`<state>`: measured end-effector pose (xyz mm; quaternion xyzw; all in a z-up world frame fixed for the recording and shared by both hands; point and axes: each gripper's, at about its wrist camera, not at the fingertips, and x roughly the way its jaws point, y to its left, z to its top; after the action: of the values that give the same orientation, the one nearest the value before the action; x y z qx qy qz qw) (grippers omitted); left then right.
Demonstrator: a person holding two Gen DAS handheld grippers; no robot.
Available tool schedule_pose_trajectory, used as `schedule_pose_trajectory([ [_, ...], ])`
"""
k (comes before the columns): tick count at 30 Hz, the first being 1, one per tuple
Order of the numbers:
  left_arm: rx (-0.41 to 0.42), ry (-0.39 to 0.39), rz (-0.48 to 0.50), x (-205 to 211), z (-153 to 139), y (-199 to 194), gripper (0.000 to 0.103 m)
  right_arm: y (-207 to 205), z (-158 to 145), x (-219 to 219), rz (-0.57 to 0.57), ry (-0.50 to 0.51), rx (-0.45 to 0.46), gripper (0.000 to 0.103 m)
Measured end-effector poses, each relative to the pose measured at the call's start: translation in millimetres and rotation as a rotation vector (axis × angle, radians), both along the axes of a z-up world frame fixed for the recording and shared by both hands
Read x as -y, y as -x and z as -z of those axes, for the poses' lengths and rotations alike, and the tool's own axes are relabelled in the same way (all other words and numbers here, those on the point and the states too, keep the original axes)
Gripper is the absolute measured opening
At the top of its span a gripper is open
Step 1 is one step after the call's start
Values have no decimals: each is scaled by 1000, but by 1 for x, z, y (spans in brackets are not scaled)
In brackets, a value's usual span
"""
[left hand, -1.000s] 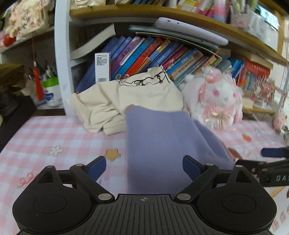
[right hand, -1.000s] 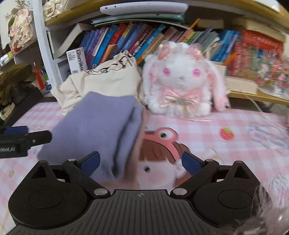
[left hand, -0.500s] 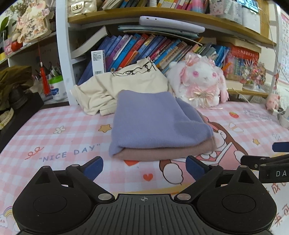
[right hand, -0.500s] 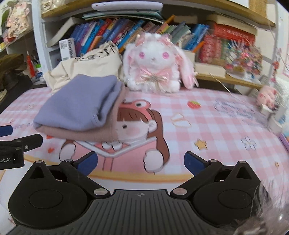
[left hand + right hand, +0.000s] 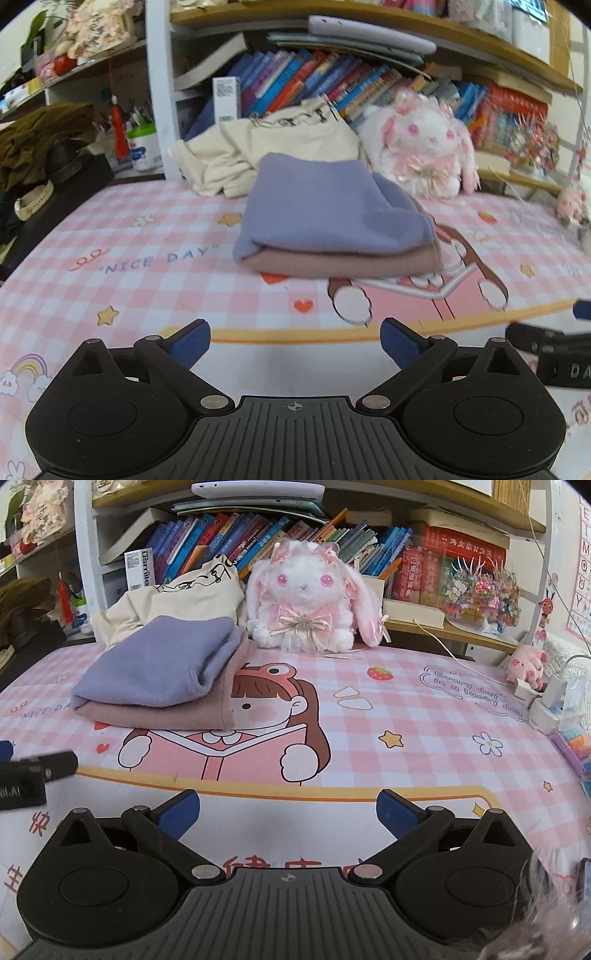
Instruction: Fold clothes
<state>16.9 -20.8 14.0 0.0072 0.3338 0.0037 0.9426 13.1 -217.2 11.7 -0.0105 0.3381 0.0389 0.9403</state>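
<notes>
A folded lavender garment [image 5: 332,210] lies on top of a folded dusty-pink garment [image 5: 343,260] on the pink checked desk mat [image 5: 147,251]. The stack also shows in the right wrist view, lavender [image 5: 162,668] over pink [image 5: 173,716]. A crumpled cream garment [image 5: 266,151] sits behind it against the books. My left gripper [image 5: 295,341] is open and empty, well short of the stack. My right gripper [image 5: 288,814] is open and empty, to the right of the stack and nearer the mat's front edge.
A white and pink plush rabbit [image 5: 306,598] sits behind the stack. Bookshelves [image 5: 258,535] line the back. Chargers and small items [image 5: 546,698] crowd the right edge. Dark clothing and a black bag [image 5: 44,158] lie at the left.
Both grippers have pulled back from the folded stack toward the mat's front edge. The stack now lies at rest, with nothing holding it.
</notes>
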Motion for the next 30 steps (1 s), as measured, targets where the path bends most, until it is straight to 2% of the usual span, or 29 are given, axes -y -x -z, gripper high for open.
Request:
schedule_pose_trajectory([
  [30,-49,15,6,0,9,-6,103,-6,7,-2,-2,8,-33,103],
])
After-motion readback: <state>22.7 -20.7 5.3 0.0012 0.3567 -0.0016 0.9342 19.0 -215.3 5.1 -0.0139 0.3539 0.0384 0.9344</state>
